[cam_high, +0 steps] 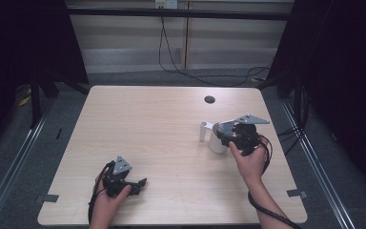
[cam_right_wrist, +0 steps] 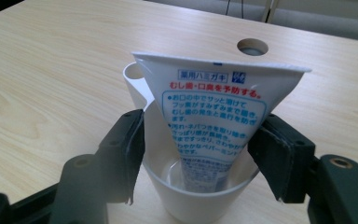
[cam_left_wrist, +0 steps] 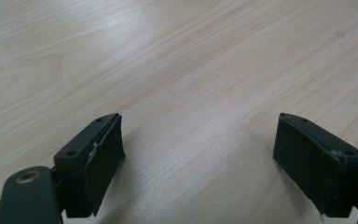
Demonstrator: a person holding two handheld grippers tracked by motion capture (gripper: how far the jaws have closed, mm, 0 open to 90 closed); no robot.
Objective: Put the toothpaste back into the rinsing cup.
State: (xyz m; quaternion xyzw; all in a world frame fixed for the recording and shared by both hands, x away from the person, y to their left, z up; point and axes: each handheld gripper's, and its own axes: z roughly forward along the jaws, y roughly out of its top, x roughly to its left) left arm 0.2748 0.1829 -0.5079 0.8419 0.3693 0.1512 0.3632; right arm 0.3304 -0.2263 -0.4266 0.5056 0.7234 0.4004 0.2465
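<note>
R claw (cam_high: pixel 218 135) over white cup (cam_high: pixel 217 143) on table (cam_high: pixel 162 124) (L claw (cam_high: pixel 140 183) rests near front edge).

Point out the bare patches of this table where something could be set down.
The table is bare wood across its far left, between the far edge and the left gripper. The middle strip between that gripper and the white cup is free too. It is crowded only around the cup, tube and right gripper.

High view: fixed overhead, person's side, facing forward and down over the whole table (cam_high: pixel 171 119). Left gripper view: rides low, very near bare tabletop at 7 o'clock. Right gripper view: close on the white cup (cam_right_wrist: pixel 196 196) at 3 o'clock, facing the cable hole (cam_right_wrist: pixel 252 46) at 12; cup, hole shared with high view.
</note>
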